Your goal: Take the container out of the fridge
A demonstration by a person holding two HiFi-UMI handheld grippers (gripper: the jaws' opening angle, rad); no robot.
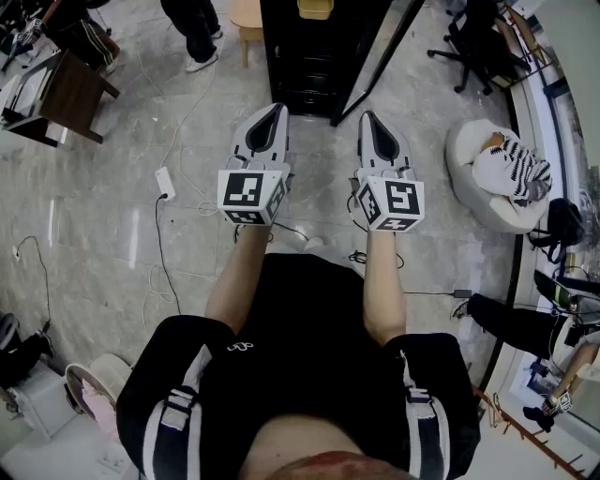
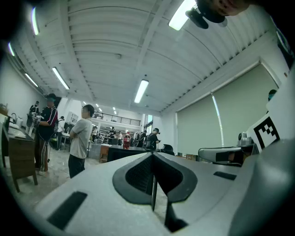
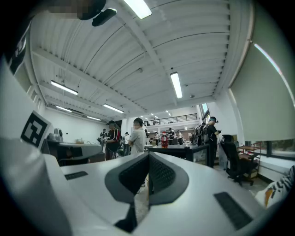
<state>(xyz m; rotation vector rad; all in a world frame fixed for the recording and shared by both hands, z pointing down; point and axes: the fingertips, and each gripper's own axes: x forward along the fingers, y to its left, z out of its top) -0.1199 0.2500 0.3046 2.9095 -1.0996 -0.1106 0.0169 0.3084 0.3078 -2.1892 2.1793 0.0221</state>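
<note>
A low black fridge [image 1: 305,56] stands ahead of me on the floor, its glass door [image 1: 379,58] swung open to the right. Something yellow [image 1: 315,7] shows at its top edge; I cannot tell what it is. My left gripper [image 1: 277,110] and right gripper [image 1: 367,117] are side by side, pointing at the fridge from a short way off. Both are shut with nothing in them. In the left gripper view the left gripper [image 2: 152,156] has its jaws pressed together, with the fridge [image 2: 120,153] far beyond. The right gripper [image 3: 148,159] is the same. A red bottle [image 3: 164,139] stands on the fridge.
A white beanbag [image 1: 487,187] with a striped item lies to the right, and an office chair [image 1: 476,45] behind it. A wooden desk [image 1: 67,92] is at the left. Cables and a power strip [image 1: 165,183] cross the floor. People stand behind the fridge [image 3: 136,136].
</note>
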